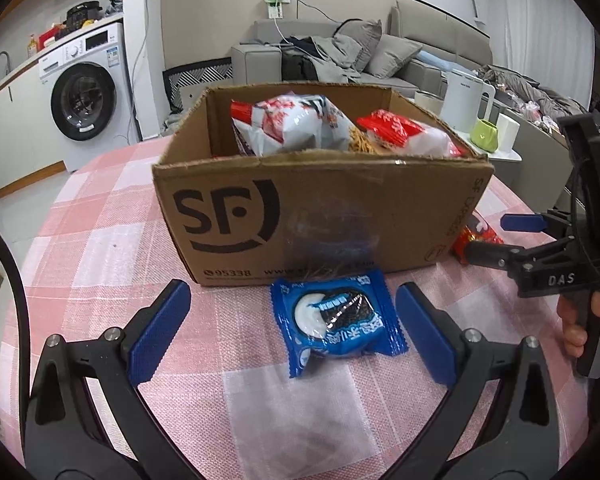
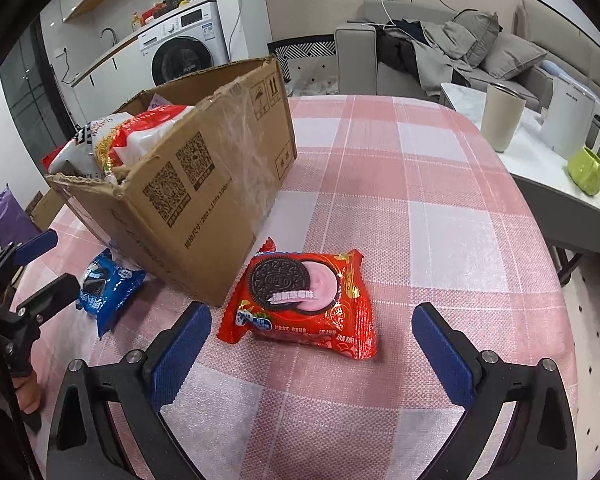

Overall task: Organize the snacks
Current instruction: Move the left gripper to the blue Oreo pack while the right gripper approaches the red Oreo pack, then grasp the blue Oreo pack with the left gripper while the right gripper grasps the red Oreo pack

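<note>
A blue Oreo packet (image 1: pixel 334 320) lies flat on the pink checked tablecloth just in front of the cardboard box (image 1: pixel 380 208). My left gripper (image 1: pixel 291 334) stands open around it, one blue pad on each side, touching nothing. A red Oreo packet (image 2: pixel 304 300) lies by the box's corner (image 2: pixel 203 208). My right gripper (image 2: pixel 312 344) is open just short of it, fingers apart on either side. The box holds several bagged snacks (image 1: pixel 295 124). The other gripper shows in each view, the right one (image 1: pixel 496 236) and the left one (image 2: pixel 47 260).
The table (image 2: pixel 440 220) is round, with its edge curving off to the right. Beyond it a side table carries a white kettle (image 2: pixel 572 120), a beige cup (image 2: pixel 502 118) and a green pot (image 2: pixel 586 170). A sofa and a washing machine stand farther back.
</note>
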Tool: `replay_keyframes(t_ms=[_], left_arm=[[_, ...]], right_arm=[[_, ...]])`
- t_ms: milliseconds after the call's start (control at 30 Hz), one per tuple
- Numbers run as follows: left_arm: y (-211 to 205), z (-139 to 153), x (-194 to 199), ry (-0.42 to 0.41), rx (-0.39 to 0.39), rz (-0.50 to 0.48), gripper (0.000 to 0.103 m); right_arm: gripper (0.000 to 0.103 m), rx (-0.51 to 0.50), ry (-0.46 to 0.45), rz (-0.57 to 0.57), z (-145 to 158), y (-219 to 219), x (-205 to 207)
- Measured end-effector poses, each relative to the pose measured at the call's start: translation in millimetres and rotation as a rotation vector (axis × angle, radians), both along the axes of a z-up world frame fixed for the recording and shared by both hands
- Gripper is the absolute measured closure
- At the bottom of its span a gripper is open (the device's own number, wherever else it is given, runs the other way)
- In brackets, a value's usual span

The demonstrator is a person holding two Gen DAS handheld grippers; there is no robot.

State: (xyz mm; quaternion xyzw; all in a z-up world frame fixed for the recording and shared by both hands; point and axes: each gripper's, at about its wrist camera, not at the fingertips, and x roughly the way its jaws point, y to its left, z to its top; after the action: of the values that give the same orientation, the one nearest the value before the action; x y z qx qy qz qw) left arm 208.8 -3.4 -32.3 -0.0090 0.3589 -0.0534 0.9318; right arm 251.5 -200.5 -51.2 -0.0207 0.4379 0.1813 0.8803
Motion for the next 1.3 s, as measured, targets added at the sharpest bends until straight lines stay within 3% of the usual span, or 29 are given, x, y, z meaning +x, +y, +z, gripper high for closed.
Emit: replay_keyframes(t_ms=[300, 600, 700, 800, 1067, 1167, 1300], left_arm=[[-10.7, -15.5, 5.5, 0.062, -0.001, -0.041, 0.001], [-14.5, -29.2, 17.7, 0.122, -0.041, -0.039, 0.001], [-17.1, -31.4, 18.8, 0.124, -0.033, -0.045, 0.001], [-20.7, -33.5, 18.5, 0.127, -0.029, -0.048, 0.001], [-32.6, -34.1, 17.8, 0.131, -0.015, -0.07, 0.001], [-38.2, -34.8, 18.9, 0.139, -0.012, -0.083, 0.009], [-43.0, -39.4, 22.0, 0.169, -0.027, -0.105, 0.03]], right_arm=[[0.008, 0.025, 0.019, -0.007, -5.1, -3.0, 6.2], [0.022, 0.012, 0.002, 0.009, -7.2, 4.1, 6.3], [0.032, 0.009, -0.004, 0.022, -6.8, 6.3, 4.5], [0.048, 0.017, -0.006, 0.043, -6.0, 7.8, 2.1], [0.052, 0.022, -0.013, 0.064, -4.0, 7.8, -1.9], [0.052, 0.024, -0.013, 0.06, -3.9, 7.3, -1.8], [0.052, 0.029, -0.013, 0.058, -3.0, 6.8, -1.6]])
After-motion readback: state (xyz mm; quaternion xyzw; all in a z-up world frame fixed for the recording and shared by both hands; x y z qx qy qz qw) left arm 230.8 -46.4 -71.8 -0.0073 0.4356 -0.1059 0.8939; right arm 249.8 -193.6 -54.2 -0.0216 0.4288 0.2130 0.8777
